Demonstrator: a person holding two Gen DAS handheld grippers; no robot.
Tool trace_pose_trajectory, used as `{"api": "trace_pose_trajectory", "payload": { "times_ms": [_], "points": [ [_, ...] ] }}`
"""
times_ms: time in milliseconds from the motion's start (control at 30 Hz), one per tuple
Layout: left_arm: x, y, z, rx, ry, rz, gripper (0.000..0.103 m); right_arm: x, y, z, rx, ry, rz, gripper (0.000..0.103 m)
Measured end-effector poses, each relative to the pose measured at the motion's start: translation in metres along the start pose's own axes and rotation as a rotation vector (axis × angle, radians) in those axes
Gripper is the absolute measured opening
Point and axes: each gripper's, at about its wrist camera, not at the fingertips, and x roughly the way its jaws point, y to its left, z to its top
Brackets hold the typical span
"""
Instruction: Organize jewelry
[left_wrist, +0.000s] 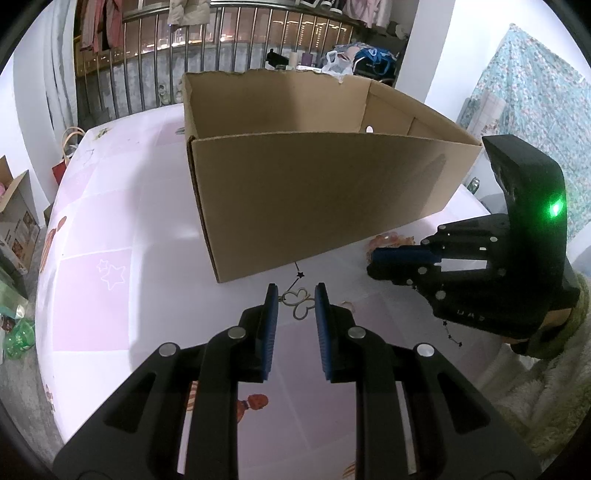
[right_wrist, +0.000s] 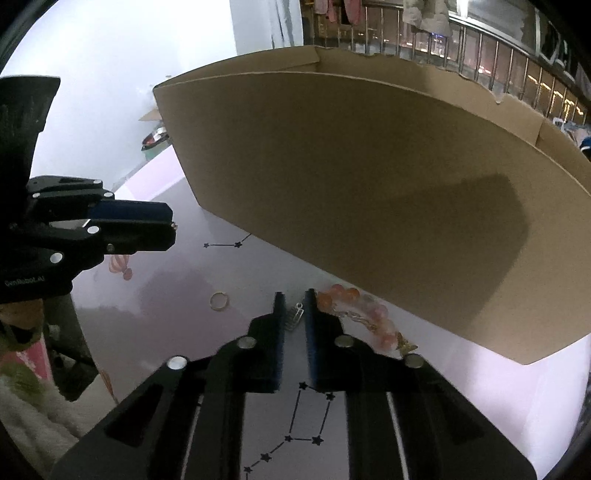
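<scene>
In the left wrist view my left gripper is shut on a thin gold butterfly-shaped ornament, which spans the gap between its blue pads just above the table. In the right wrist view my right gripper points down at the table, its jaws narrow. They are shut on a small silver charm. A pink and orange bead bracelet with a gold chain lies just right of that gripper, against the foot of the open cardboard box. A gold ring lies loose on the table to the left.
The tall cardboard box stands directly behind both grippers. The table has a pink cloth printed with stars. My right gripper is at the right, held by a hand in a fuzzy sleeve. Railings and clutter lie beyond.
</scene>
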Motion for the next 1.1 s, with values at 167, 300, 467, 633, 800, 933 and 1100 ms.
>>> {"api": "trace_pose_trajectory", "payload": {
  "times_ms": [167, 300, 467, 633, 800, 933, 1100],
  "points": [
    [0.000, 0.000, 0.000, 0.001, 0.000, 0.000, 0.019, 0.004, -0.003, -0.001, 0.027, 0.001, 0.021, 0.006],
    [0.001, 0.001, 0.001, 0.004, -0.003, 0.002, 0.019, 0.004, -0.003, -0.002, 0.037, -0.003, 0.030, 0.004],
    [0.000, -0.002, 0.000, 0.011, -0.008, 0.002, 0.019, -0.007, -0.004, -0.004, 0.034, -0.020, 0.039, 0.004],
    [-0.006, -0.006, -0.001, 0.024, -0.020, 0.002, 0.019, -0.022, 0.000, -0.005, 0.030, -0.057, 0.040, 0.004],
    [-0.016, -0.012, -0.001, 0.042, -0.039, 0.004, 0.019, -0.044, -0.001, -0.004, 0.050, -0.106, 0.053, 0.004],
    [-0.025, -0.019, -0.001, 0.056, -0.058, 0.006, 0.019, -0.064, -0.009, -0.001, 0.071, -0.154, 0.065, 0.004],
    [-0.039, -0.028, 0.002, 0.082, -0.084, 0.006, 0.019, -0.085, -0.014, 0.002, 0.077, -0.197, 0.086, 0.004]
  ]
}}
